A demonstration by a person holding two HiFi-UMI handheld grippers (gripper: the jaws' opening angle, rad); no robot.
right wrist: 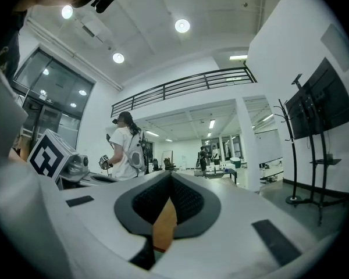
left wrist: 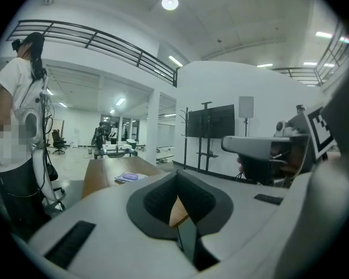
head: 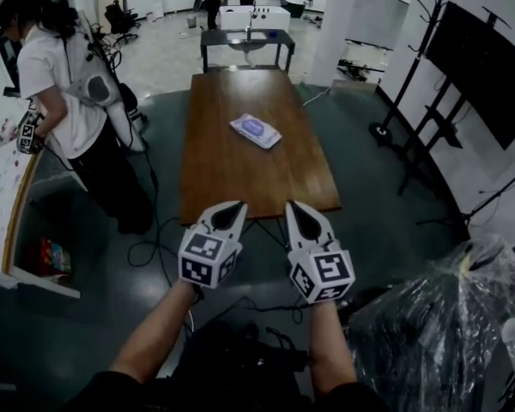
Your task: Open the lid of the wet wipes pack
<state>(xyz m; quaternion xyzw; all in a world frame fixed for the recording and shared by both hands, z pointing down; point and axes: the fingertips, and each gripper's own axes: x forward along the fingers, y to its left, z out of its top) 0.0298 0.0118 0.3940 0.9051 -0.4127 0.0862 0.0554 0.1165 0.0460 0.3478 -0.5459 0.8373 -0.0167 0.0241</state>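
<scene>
The wet wipes pack [head: 256,130], white with a purple lid, lies flat on the far half of the long brown wooden table [head: 240,178]. In the left gripper view the pack [left wrist: 128,177] shows small and far off on the table [left wrist: 99,176]. Both grippers hover side by side just short of the table's near edge, well away from the pack. My left gripper [head: 233,207] [left wrist: 177,178] is shut with nothing in it. My right gripper [head: 293,207] [right wrist: 170,178] is also shut and empty. Both point level toward the table.
A person in a white shirt [head: 64,84] stands left of the table beside a white counter [head: 4,187]. Cables [head: 154,247] lie on the floor near the table's left corner. A coat rack and screen stand [head: 476,75] are at the right, a plastic-wrapped bundle [head: 446,333] at bottom right.
</scene>
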